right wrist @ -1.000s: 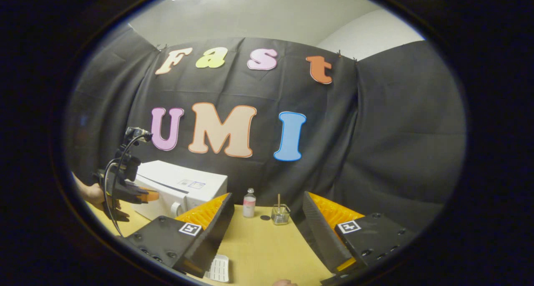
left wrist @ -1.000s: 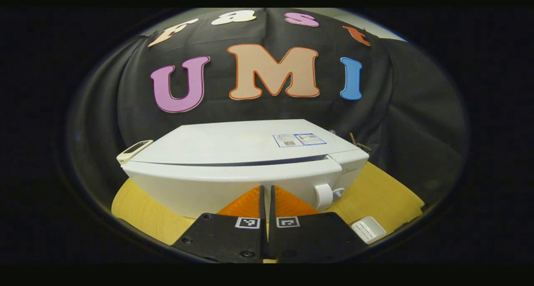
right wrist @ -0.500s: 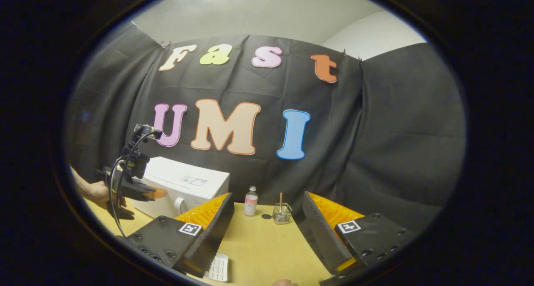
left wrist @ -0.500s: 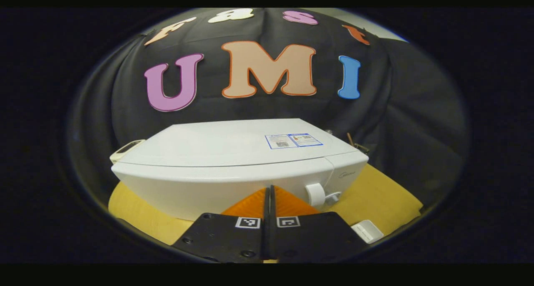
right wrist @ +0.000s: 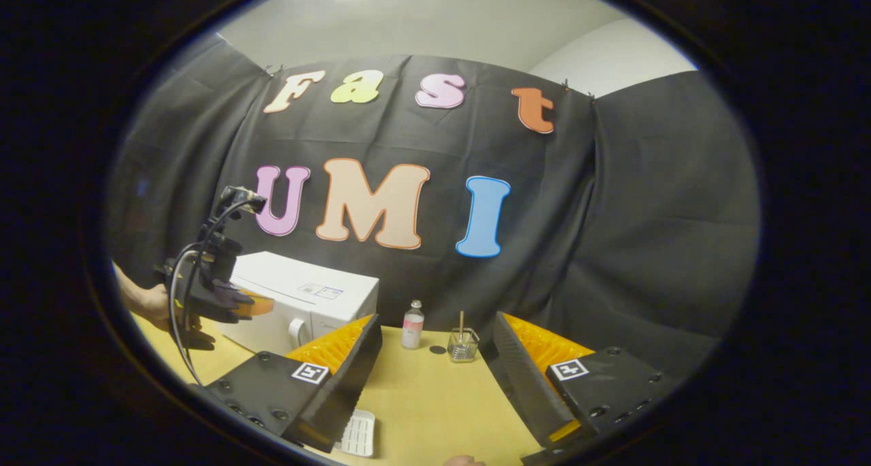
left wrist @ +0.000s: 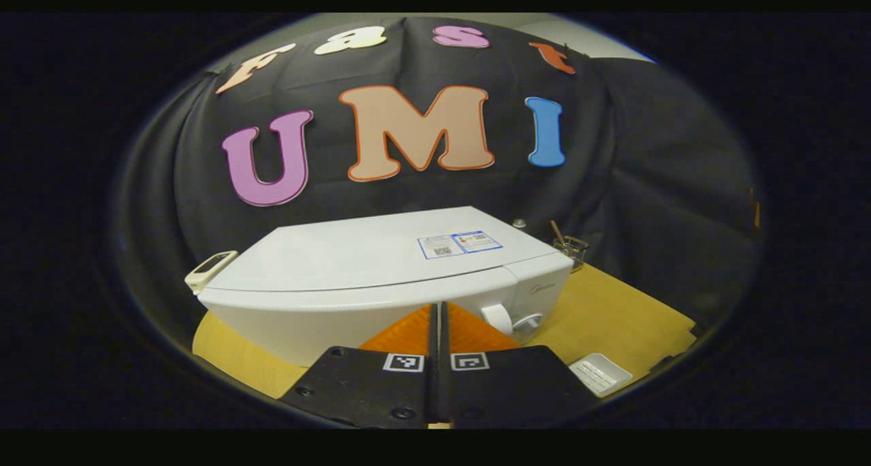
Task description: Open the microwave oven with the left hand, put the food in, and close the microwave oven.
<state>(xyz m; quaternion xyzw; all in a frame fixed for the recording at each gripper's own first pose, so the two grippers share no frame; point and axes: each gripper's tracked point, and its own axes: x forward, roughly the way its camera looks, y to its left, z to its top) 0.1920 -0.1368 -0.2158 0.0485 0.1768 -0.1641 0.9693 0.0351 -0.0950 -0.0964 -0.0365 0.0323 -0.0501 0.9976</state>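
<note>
since a second ago the dark gap along the microwave's door seam has closed, and the left gripper has backed off a little, so the oven now sits slightly smaller in the left gripper view. nearest the lens, at the bottom centre of that view, the left gripper (left wrist: pixel 436 316) has its fingers pressed flat together with nothing between them, their tips just in front of the microwave (left wrist: pixel 381 275); whether they touch its face i cannot tell. the oven fills the lower middle of the frame with its door flush, a knob (left wrist: pixel 497 318) at its lower right, on the table (left wrist: pixel 612 316). a small white tray (left wrist: pixel 600 373) lies at lower right, and a small glass with a stick (left wrist: pixel 570 247) stands farther back. in the right gripper view, the right gripper (right wrist: pixel 435 357) at the bottom is spread wide and holds nothing; beyond it stand a small bottle (right wrist: pixel 411 324) and the glass, with the microwave at left. no food is visible outside, so the task looks at or near its end: door shut, only pulling away left, though the oven's inside cannot be checked.
</note>
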